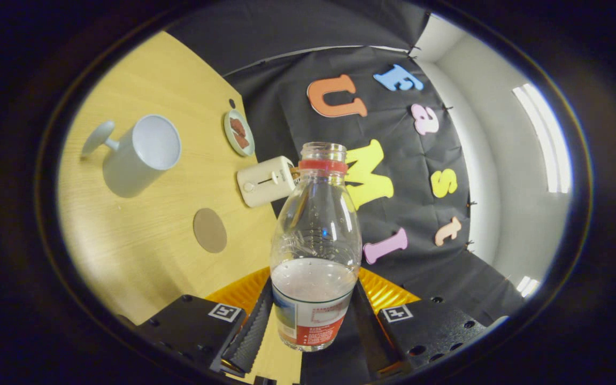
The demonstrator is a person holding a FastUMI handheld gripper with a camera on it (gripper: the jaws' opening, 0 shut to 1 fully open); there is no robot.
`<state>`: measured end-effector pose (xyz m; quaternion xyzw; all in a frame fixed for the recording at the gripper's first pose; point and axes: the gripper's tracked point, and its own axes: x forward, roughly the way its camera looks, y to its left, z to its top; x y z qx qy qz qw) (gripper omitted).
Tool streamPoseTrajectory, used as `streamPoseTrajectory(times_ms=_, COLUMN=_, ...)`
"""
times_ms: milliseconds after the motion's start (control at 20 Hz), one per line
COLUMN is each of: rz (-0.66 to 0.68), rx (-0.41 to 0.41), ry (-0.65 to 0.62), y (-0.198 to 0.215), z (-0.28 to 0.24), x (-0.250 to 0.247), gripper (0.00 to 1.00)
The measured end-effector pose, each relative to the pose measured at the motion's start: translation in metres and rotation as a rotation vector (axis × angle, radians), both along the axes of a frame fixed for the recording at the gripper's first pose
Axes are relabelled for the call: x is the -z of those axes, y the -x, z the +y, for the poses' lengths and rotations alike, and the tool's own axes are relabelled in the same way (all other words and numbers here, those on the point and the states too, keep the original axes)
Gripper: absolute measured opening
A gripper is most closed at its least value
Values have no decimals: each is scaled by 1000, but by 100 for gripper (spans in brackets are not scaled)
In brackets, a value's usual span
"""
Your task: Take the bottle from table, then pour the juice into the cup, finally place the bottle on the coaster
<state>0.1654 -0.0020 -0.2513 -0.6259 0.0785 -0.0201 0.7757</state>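
In the gripper view the gripper is clamped on the uncapped bottle, both fingers pressing its lower body, and holds it clear of the table. Taking looks done. The cup (apparently empty) and the coaster lie beyond, so pouring and placing remain.

I'm seeing a pale wood counter meeting the black cloth wall; ceiling lights are glowing beyond it.
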Motion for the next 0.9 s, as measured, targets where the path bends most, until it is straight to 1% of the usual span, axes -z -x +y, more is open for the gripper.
streamPoseTrajectory(times_ms=250, rz=41, rx=-14, ry=108, y=-5, z=15, x=8, gripper=80)
streamPoseTrajectory(times_ms=500, rz=70, rx=5, ry=190, y=-5, z=17, x=13, gripper=80)
streamPoseTrajectory(times_ms=700, rz=75, rx=-15, ry=268, y=-4, z=29, x=13, gripper=79)
streamPoseTrajectory(times_ms=900, rz=73, rx=-30, ry=319, y=-3, z=32, x=13, gripper=80)
